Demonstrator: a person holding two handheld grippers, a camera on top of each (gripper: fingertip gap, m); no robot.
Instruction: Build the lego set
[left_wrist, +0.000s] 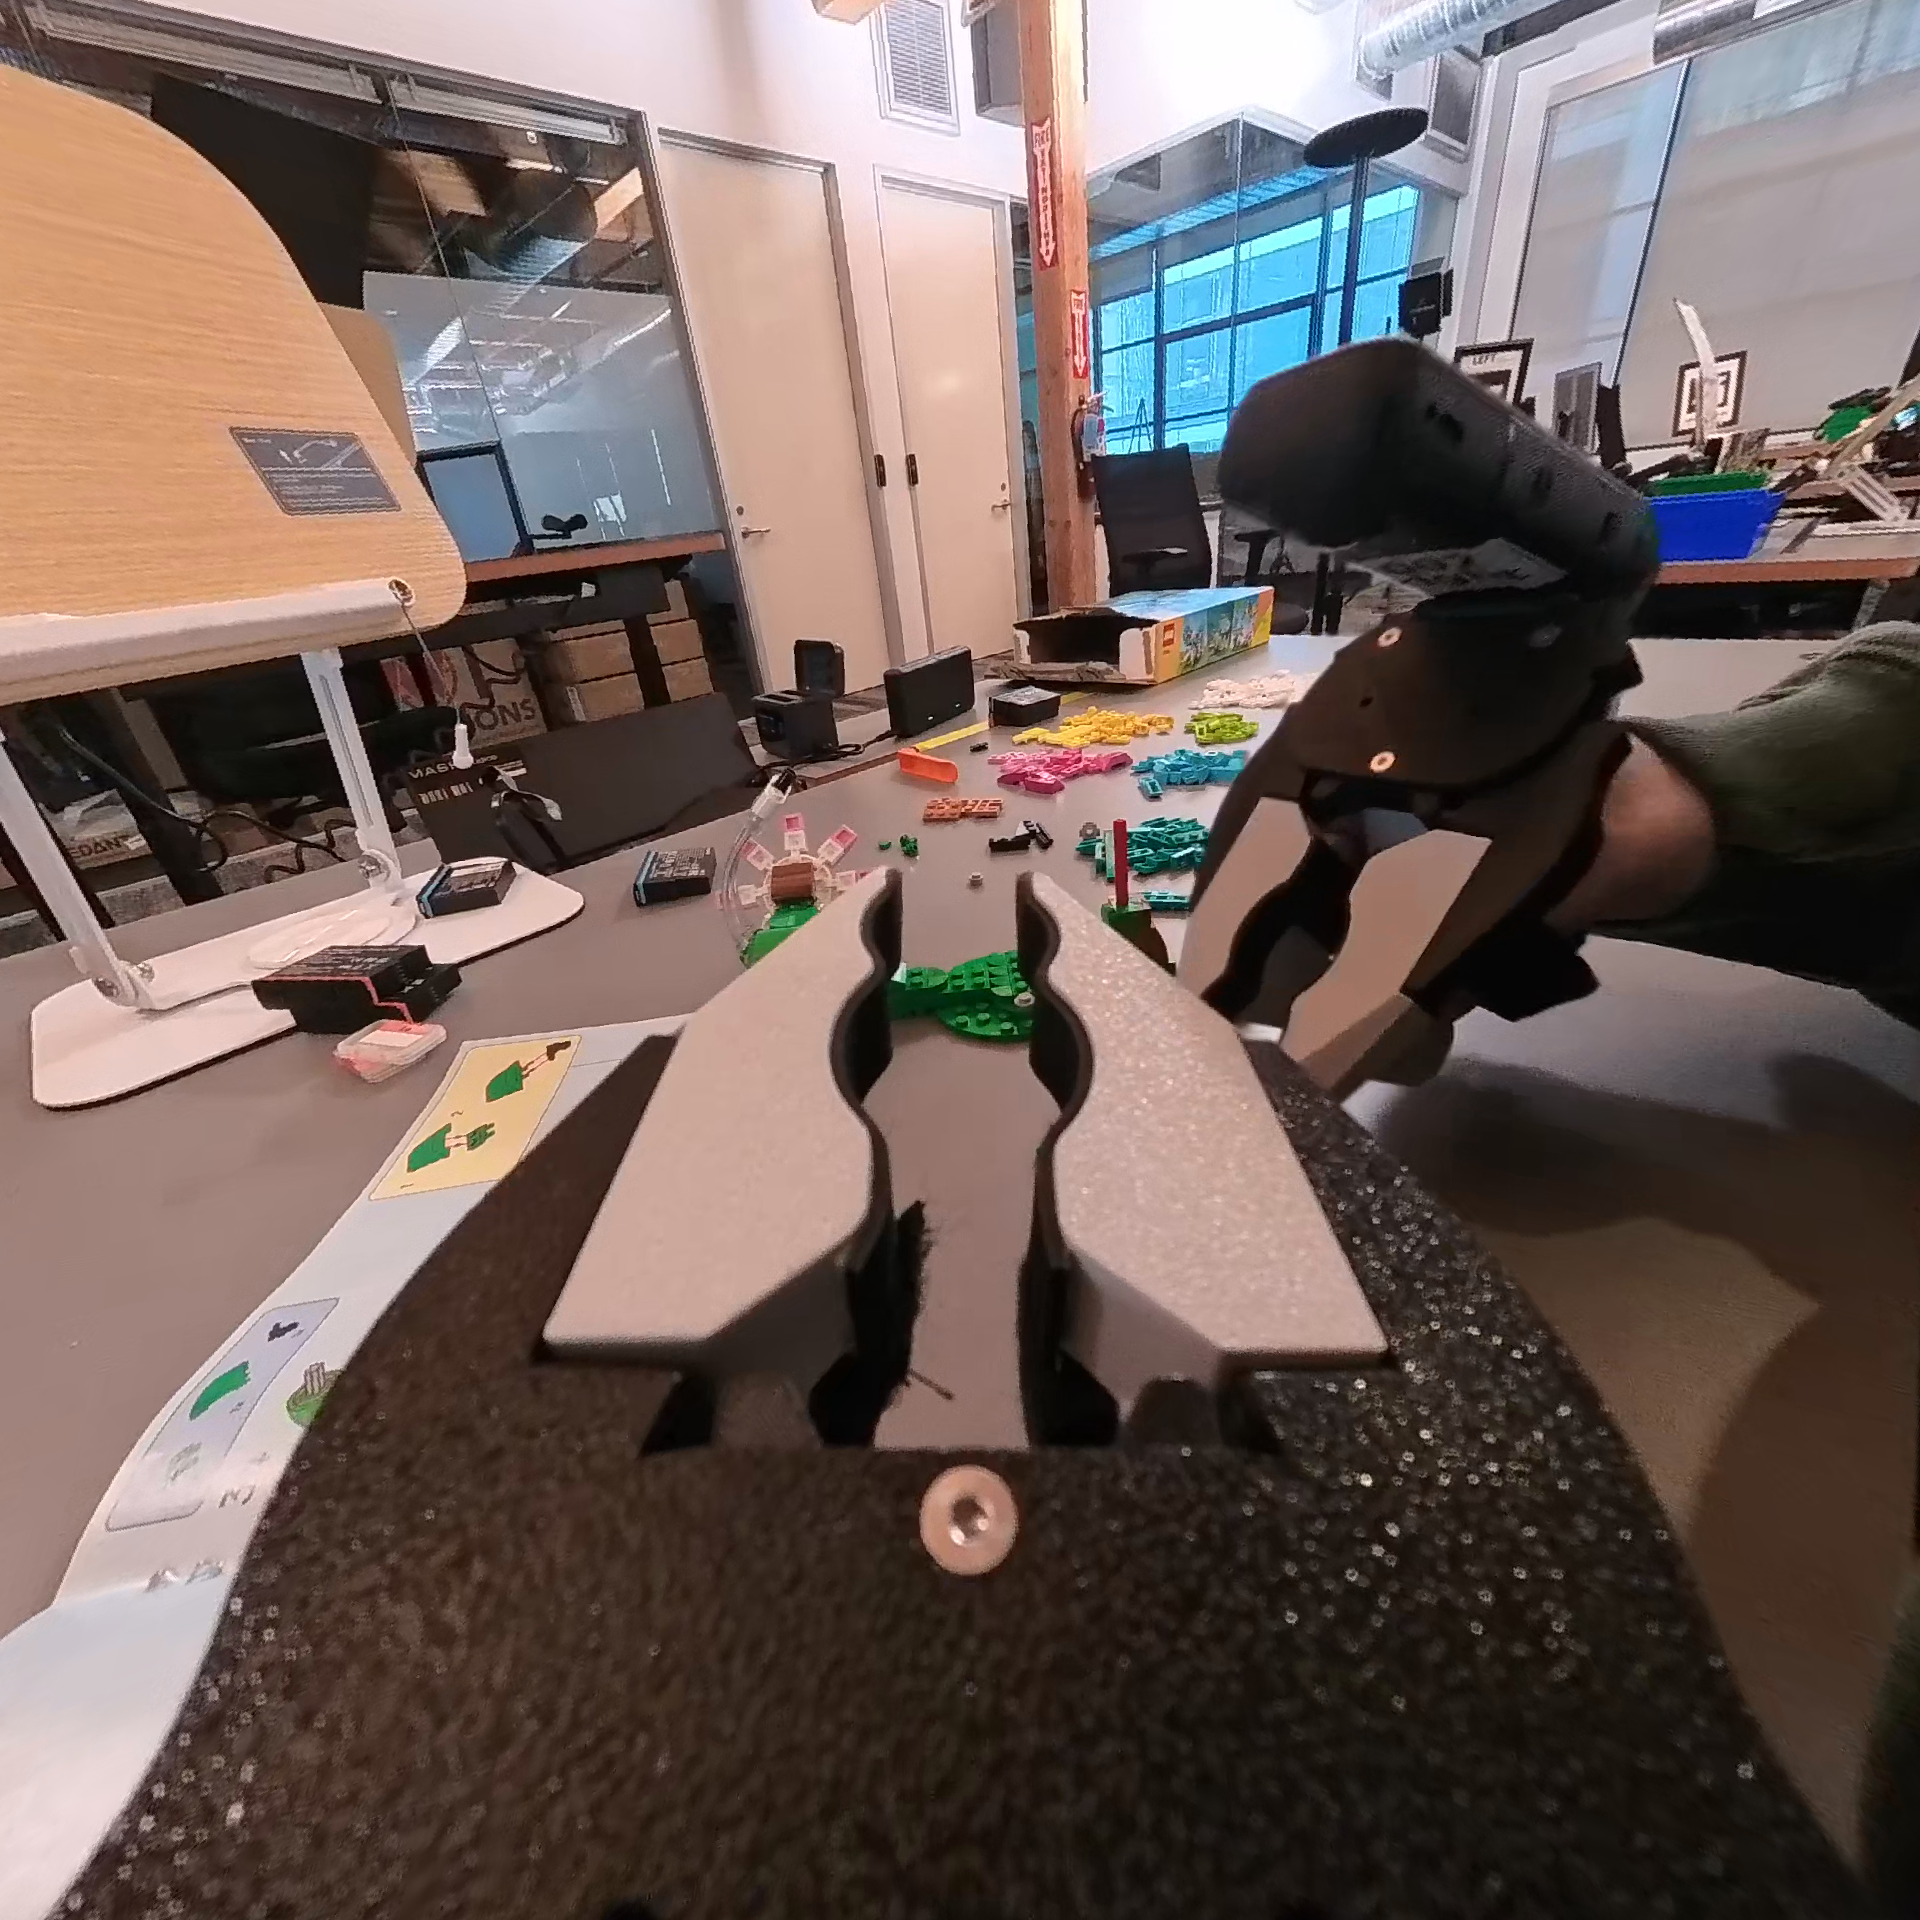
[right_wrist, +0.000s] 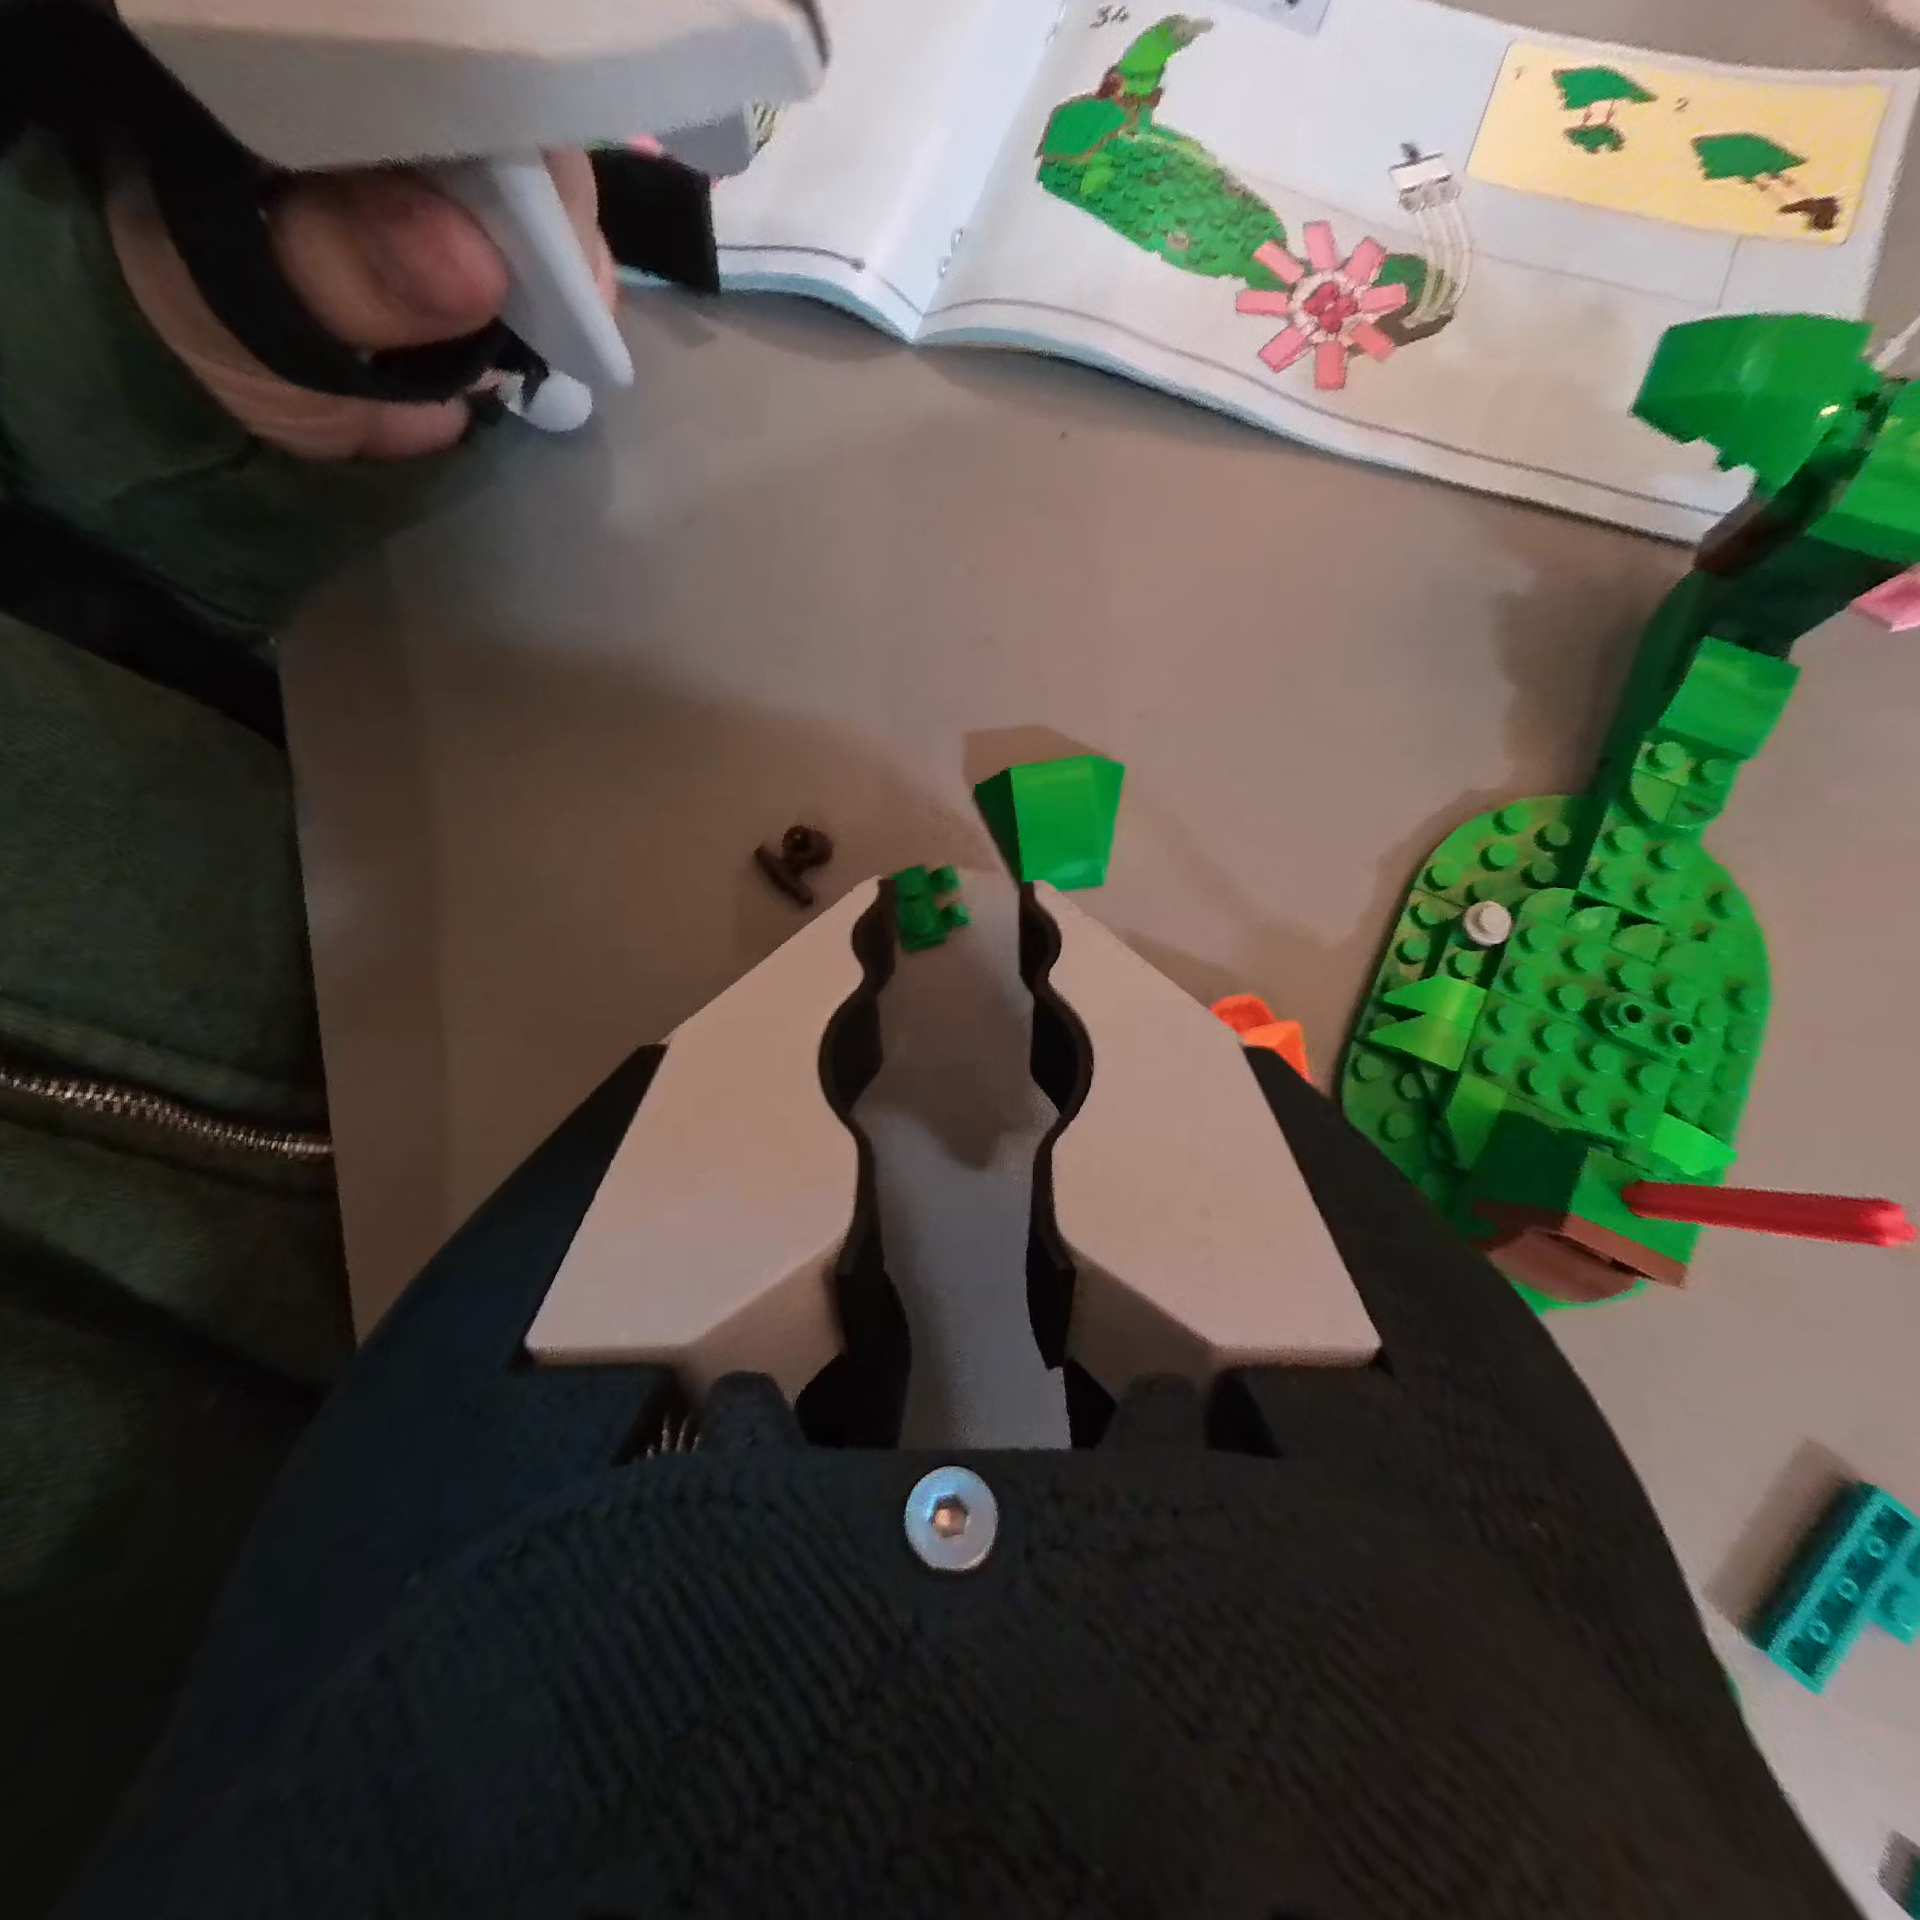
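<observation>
My right gripper (right_wrist: 951, 894) is open and points down at the grey table. A small dark-green plate (right_wrist: 928, 909) lies on the table between its tips, near the left finger. A bright green slope brick (right_wrist: 1055, 826) lies just beyond the tips, and a tiny black piece (right_wrist: 795, 860) lies to the left. The green build (right_wrist: 1558, 1018) with a red rod (right_wrist: 1766, 1216) sits to the right. My left gripper (left_wrist: 956, 894) is open and empty, and the green build (left_wrist: 966, 997) shows between its fingers. The right gripper (left_wrist: 1273, 1023) hangs just right of it.
The open instruction booklet (right_wrist: 1143, 156) lies beyond the build. Sorted piles of coloured bricks (left_wrist: 1091, 764) and the set's box (left_wrist: 1153, 634) are at the back of the table. A white lamp base (left_wrist: 208, 987) with black packs stands to the left. A teal brick (right_wrist: 1849, 1579) and an orange piece (right_wrist: 1262, 1023) lie near my right gripper. Some 11 cm of space lies between my two pairs of fingers.
</observation>
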